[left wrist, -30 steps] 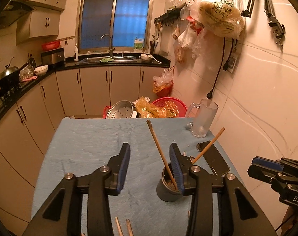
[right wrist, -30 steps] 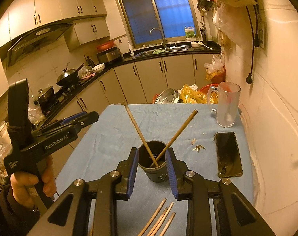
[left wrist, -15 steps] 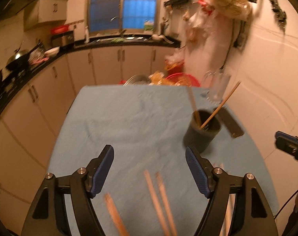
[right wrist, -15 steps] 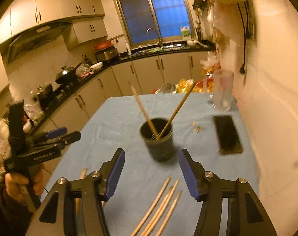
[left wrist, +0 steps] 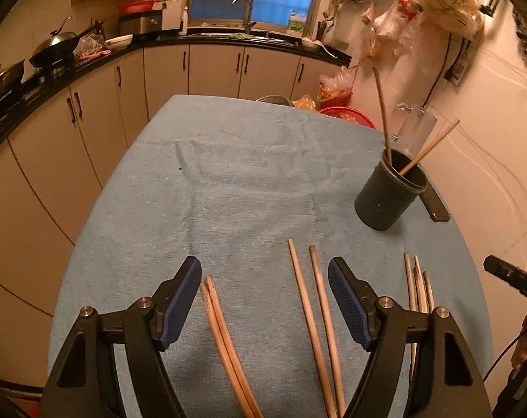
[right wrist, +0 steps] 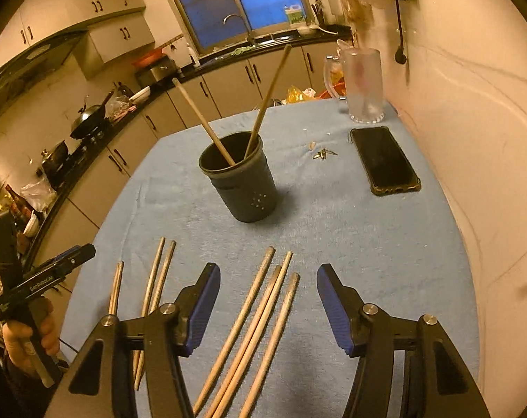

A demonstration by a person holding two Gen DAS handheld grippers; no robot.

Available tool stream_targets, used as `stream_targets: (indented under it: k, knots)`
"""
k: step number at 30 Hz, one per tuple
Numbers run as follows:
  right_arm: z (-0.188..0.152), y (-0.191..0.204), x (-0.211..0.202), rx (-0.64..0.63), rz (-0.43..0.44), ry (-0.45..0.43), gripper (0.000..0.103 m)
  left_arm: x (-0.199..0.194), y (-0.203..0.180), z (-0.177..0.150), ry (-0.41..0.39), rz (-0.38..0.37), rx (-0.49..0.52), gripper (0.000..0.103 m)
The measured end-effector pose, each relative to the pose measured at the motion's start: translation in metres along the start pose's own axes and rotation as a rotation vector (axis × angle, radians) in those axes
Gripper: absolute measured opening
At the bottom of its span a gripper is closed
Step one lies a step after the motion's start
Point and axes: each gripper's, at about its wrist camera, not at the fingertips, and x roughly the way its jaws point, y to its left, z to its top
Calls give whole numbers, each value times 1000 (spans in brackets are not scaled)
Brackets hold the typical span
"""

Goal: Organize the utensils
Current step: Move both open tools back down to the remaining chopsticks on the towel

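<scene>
A dark cup [left wrist: 390, 196] [right wrist: 242, 181] stands on the blue cloth with two chopsticks [right wrist: 207, 129] leaning in it. Several loose chopsticks lie flat in front of it. My left gripper [left wrist: 263, 278] is open low over the cloth, with one pair [left wrist: 221, 331] near its left finger and another pair [left wrist: 307, 313] near its right finger. My right gripper [right wrist: 267, 275] is open above a bunch of chopsticks [right wrist: 243, 310] lying between its fingers. Neither gripper's pads touch anything. The left gripper [right wrist: 44, 278] also shows at the table's left edge, held in a hand.
A black phone [right wrist: 383, 160] lies at the right near the wall, a glass mug [right wrist: 362, 87] stands behind it, and small metal bits [right wrist: 322, 153] lie between phone and cup. Kitchen cabinets run left and behind. The table edge [left wrist: 89, 216] curves on the left.
Both grippers have opened wider, drawn back from the cup and sunk toward the cloth. The loose chopsticks now lie between their fingers.
</scene>
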Motion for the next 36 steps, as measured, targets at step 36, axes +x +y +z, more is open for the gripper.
stream_targets:
  k: [36]
  knots:
    - [33,2,139,75,71,277,33,136,-28,27,314,-22,-19,40]
